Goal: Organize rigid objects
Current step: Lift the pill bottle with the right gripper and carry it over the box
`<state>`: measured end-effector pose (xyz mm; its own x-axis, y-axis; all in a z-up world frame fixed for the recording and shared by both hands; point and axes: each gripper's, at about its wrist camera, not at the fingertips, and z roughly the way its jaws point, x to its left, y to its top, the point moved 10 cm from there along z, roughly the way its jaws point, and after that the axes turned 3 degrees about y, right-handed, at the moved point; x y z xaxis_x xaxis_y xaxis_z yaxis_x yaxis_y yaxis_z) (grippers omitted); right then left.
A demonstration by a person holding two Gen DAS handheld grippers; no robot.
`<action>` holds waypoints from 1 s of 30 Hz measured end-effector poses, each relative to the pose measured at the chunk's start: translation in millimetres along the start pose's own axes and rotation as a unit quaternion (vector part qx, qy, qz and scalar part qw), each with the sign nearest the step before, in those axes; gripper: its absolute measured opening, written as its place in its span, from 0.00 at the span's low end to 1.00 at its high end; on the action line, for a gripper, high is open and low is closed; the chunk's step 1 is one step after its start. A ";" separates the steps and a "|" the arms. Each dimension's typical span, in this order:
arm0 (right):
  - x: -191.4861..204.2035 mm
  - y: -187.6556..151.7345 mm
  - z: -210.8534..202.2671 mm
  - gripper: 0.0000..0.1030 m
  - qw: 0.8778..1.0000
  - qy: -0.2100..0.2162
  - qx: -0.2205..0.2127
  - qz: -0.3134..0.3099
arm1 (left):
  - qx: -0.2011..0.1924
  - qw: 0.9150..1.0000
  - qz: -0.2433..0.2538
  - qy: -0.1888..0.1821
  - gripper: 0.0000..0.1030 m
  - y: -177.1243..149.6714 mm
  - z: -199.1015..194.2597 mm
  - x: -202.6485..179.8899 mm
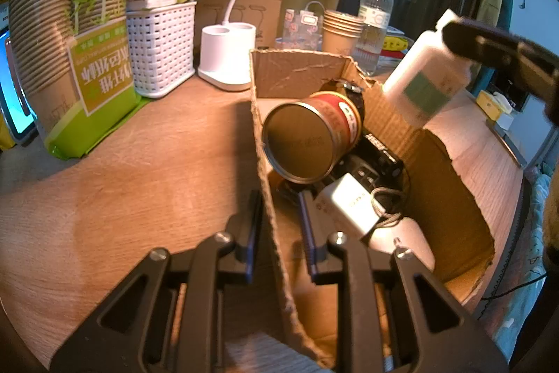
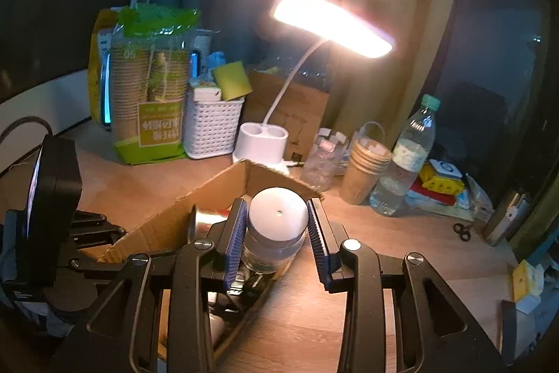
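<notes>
With the box wall straddled by the parted left gripper, the bottle, clamped in the right gripper over the box's 2 o'clock edge, is best lowered clear of the tin before being released.

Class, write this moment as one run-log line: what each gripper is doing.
left gripper: straddles cardboard box wall, not closed | right gripper: holds white bottle over box | in box: tin can, white charger
</notes>
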<state>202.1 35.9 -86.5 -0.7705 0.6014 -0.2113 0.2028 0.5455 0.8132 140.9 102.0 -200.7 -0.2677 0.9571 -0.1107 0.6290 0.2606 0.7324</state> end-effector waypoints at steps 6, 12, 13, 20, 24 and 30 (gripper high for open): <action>15.6 -11.6 15.8 0.36 1.000 0.007 0.016 -0.008 | 0.000 1.000 0.000 0.000 0.22 0.2 0.0 0.1; 11.0 -17.1 27.6 0.36 0.999 -0.020 0.025 -0.022 | 0.000 1.000 0.000 0.000 0.22 0.2 -0.1 0.0; 12.1 -17.9 29.1 0.36 0.999 -0.020 0.027 -0.026 | 0.000 1.000 0.000 0.000 0.22 0.9 0.5 0.9; 34.0 -27.1 32.7 0.36 0.998 0.006 0.040 -0.040 | -0.001 1.000 0.001 0.000 0.22 1.0 -0.1 1.0; 39.7 -27.3 30.9 0.36 0.998 0.021 0.041 -0.037 | -0.001 1.000 0.001 0.000 0.22 0.8 -0.7 0.7; 50.8 -33.1 26.8 0.40 0.997 0.048 0.046 -0.034 | -0.001 1.000 0.001 0.000 0.22 1.0 -0.2 1.1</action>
<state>172.5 64.0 -138.6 -0.8372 0.5058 -0.2080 0.2000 0.6372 0.7443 141.1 103.3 -199.9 -0.2659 0.9578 -0.1094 0.6286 0.2583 0.7336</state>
